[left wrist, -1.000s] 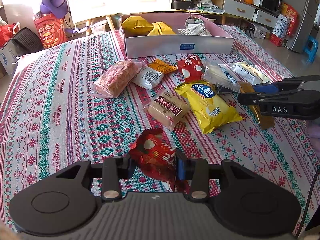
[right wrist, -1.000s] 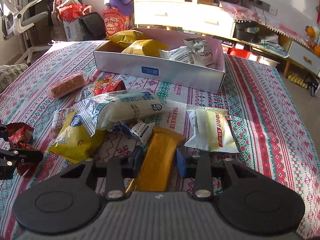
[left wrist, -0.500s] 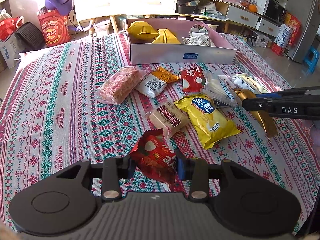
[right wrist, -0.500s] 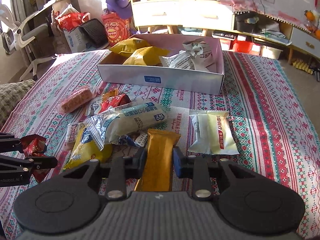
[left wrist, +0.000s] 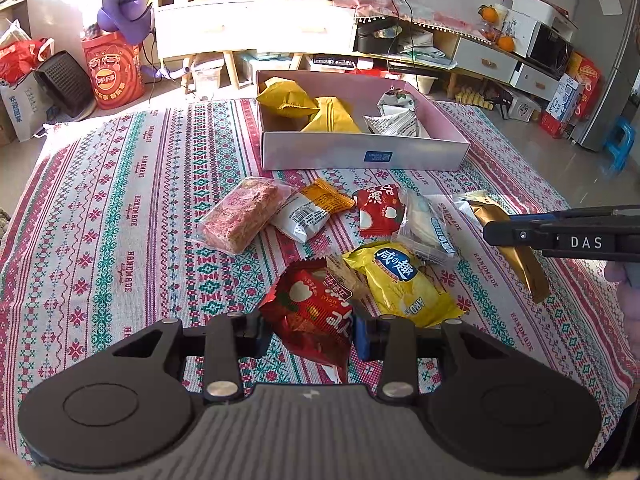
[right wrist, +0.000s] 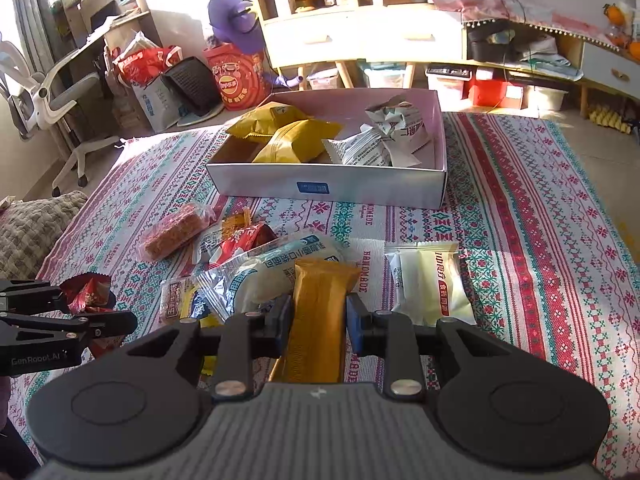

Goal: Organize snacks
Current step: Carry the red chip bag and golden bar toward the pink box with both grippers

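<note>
Nearest the left wrist camera, the left gripper [left wrist: 308,330] pinches a crinkled red foil snack packet with an apple print [left wrist: 310,312] between its 2 pads, the packet clear of the striped woven tablecloth [left wrist: 120,216]. The right gripper [right wrist: 318,316] squeezes a long gold foil bar wrapper [right wrist: 320,312] near its middle, so one end of the bar droops below the fingers in the left view.

Just beyond lie the loose snacks: a yellow crisp bag [left wrist: 400,280], a clear-wrapped pale cake [right wrist: 276,272], a white and pale-yellow square pouch [right wrist: 428,280], a second red packet [left wrist: 378,210], an orange-and-white sachet [left wrist: 310,212] and a pink crumbly bar in clear film [left wrist: 242,218].

Farthest is the shallow white cardboard box with a pink interior [left wrist: 364,154], already holding 2 yellow bags and some white packets.

Risks, as I judge them: slick foil could slide from either pinch; the drooping bar end could catch the box's near wall; both grippers arriving together could collide.
</note>
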`<act>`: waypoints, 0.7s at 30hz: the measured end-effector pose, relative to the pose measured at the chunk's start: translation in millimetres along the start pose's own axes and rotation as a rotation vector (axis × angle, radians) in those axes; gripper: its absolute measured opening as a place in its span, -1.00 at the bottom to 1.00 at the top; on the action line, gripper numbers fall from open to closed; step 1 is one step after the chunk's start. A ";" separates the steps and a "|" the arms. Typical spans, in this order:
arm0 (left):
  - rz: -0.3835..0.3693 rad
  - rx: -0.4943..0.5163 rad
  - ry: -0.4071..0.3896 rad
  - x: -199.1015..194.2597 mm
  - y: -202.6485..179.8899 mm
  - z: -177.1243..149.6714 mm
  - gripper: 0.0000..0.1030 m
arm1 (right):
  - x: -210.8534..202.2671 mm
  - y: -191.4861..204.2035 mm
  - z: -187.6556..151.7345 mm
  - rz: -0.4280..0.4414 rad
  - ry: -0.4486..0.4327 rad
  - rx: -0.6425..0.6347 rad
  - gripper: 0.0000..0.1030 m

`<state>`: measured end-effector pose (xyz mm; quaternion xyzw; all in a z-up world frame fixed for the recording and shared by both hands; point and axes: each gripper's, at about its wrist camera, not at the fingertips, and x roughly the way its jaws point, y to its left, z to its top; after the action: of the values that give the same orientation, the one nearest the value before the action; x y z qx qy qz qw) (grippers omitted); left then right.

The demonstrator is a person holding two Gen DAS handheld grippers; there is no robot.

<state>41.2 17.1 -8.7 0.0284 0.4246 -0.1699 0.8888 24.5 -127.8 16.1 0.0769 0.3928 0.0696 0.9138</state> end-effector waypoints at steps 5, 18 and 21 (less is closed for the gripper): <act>-0.011 -0.006 -0.037 -2.8 -6.4 16.9 -0.13 | -3.3 -1.9 13.8 0.004 -0.018 0.033 -0.50; -0.034 -0.038 -0.106 13.3 -24.8 64.0 -0.13 | 4.6 -5.7 52.8 -0.025 -0.076 0.126 -0.49; -0.033 -0.062 -0.120 20.2 -24.8 74.8 -0.13 | 9.1 -9.8 60.2 -0.038 -0.089 0.153 -0.50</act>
<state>100.6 -26.4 25.9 -0.0163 0.3762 -0.1726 0.9102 75.2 -140.9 48.7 0.1422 0.3573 0.0186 0.9229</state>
